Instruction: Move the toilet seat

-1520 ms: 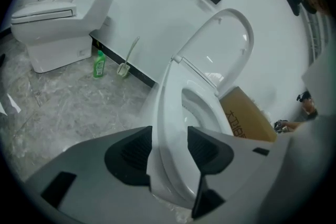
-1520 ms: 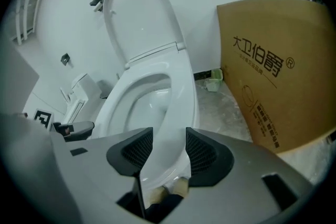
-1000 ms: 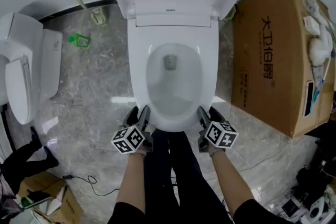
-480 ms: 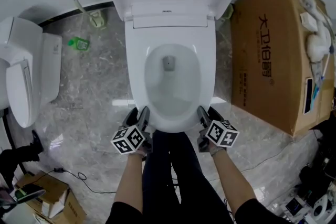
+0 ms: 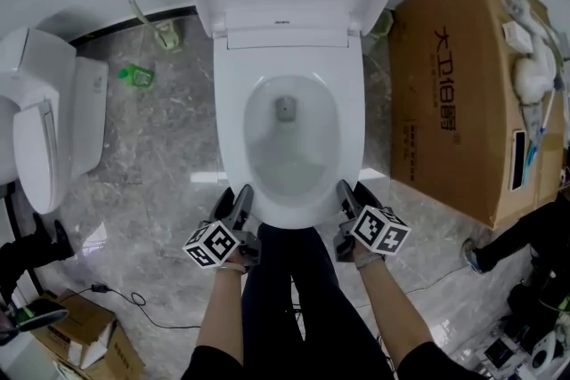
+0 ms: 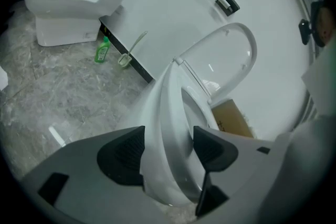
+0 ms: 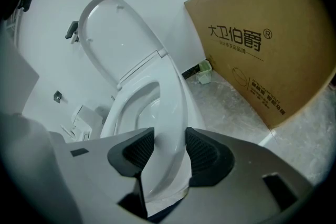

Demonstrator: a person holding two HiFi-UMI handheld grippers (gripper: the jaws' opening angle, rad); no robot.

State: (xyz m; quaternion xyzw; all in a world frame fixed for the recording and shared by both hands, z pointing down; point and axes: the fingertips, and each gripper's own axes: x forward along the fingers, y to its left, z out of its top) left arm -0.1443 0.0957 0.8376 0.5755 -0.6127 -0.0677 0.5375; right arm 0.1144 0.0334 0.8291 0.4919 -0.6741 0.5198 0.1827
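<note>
Four large Chinese characters, 大卫伯爵, are printed in black on the cardboard box [image 7: 252, 60], followed by a ® sign (clearest in the right gripper view). The smaller line printed beneath them cannot be read. In the head view the same characters are seen on that box, at 3 o'clock from the toilet seat [image 5: 230, 120]. A small dark mark on the hinge cover [image 5: 283, 24], at 12 o'clock of the seat, is too small to be read.

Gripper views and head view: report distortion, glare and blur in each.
Left gripper view: strong fisheye with dark rounded corners, bending the toilet seat. Right gripper view: same fisheye, and the cardboard box bulges. Head view: even light, sharp, with pale glare patches on the marble floor.
</note>
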